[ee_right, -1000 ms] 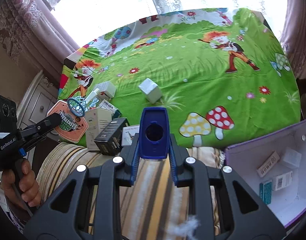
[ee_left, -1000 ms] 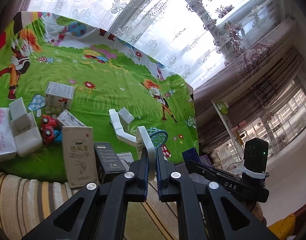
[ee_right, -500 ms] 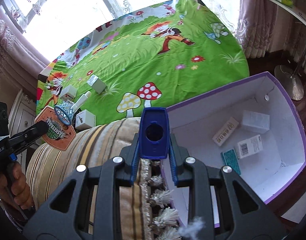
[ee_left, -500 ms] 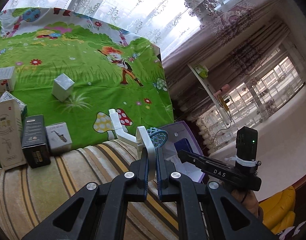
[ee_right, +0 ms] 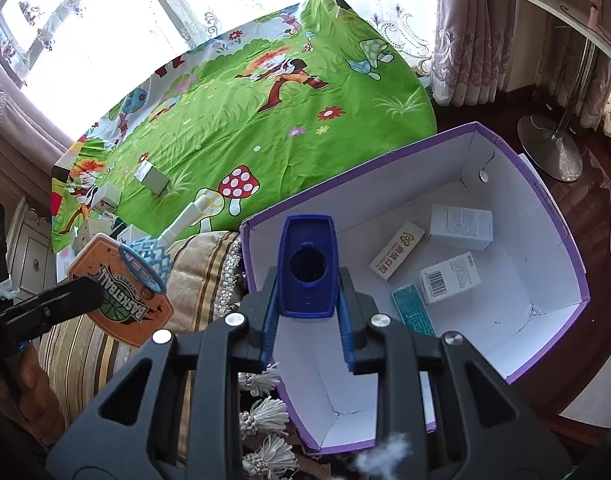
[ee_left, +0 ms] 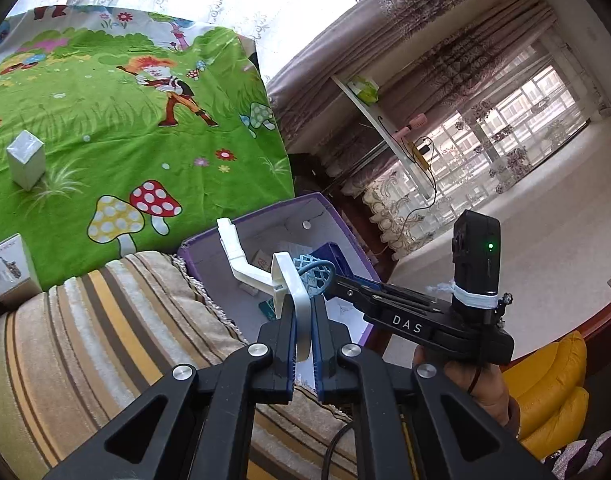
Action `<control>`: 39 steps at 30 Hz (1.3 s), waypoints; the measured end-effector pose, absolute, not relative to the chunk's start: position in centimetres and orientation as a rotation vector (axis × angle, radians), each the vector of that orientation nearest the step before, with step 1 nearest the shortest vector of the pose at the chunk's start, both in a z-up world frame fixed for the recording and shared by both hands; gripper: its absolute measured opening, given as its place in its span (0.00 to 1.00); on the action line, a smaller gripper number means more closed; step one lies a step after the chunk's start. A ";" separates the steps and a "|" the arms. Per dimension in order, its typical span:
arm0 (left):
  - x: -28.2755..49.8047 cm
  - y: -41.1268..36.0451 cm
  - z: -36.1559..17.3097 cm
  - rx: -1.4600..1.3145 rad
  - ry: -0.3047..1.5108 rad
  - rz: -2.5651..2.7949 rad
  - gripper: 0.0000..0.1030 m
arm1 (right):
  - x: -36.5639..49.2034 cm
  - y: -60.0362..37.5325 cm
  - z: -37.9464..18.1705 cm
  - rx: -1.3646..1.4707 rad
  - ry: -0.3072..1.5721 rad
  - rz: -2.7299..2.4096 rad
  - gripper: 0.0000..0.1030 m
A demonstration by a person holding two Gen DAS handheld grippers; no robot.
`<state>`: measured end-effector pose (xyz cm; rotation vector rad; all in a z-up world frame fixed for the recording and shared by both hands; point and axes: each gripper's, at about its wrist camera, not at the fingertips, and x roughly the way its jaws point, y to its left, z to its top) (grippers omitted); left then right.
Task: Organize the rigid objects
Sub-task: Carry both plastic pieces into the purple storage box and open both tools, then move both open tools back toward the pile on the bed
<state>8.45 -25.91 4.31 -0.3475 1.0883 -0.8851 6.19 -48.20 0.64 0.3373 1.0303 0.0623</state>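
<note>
While left gripper [ee_left: 301,332] clamps toy hoop [ee_left: 293,280], right gripper [ee_right: 307,312] pinches blue block [ee_right: 307,268] over purple box's rim [ee_right: 561,232].

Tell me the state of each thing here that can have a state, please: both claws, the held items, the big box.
Left claw: shut on the toy basketball hoop.
Right claw: shut on the blue piece.
Toy basketball hoop: held in the air.
Blue piece: held over the purple box.
Purple box: open, with small boxes inside.
</note>
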 end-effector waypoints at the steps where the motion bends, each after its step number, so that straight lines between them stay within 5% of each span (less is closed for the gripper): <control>1: 8.5 -26.2 4.1 -0.345 1.097 -0.888 0.09 | 6.2 -48.3 0.6 0.338 1.030 0.062 0.29; 4: 8.4 -26.6 3.7 -0.333 1.117 -0.892 0.11 | 6.1 -48.6 0.6 0.346 1.031 0.055 0.40; 6: 8.4 -26.5 3.5 -0.336 1.124 -0.887 0.22 | 6.0 -48.7 0.7 0.349 1.025 0.052 0.57; 7: 8.5 -26.4 3.5 -0.339 1.122 -0.884 0.24 | 6.0 -48.7 0.7 0.351 1.021 0.055 0.58; 39: 9.2 -16.7 3.9 -0.477 1.057 -0.715 0.27 | 8.0 -41.3 1.3 0.260 1.072 0.219 0.67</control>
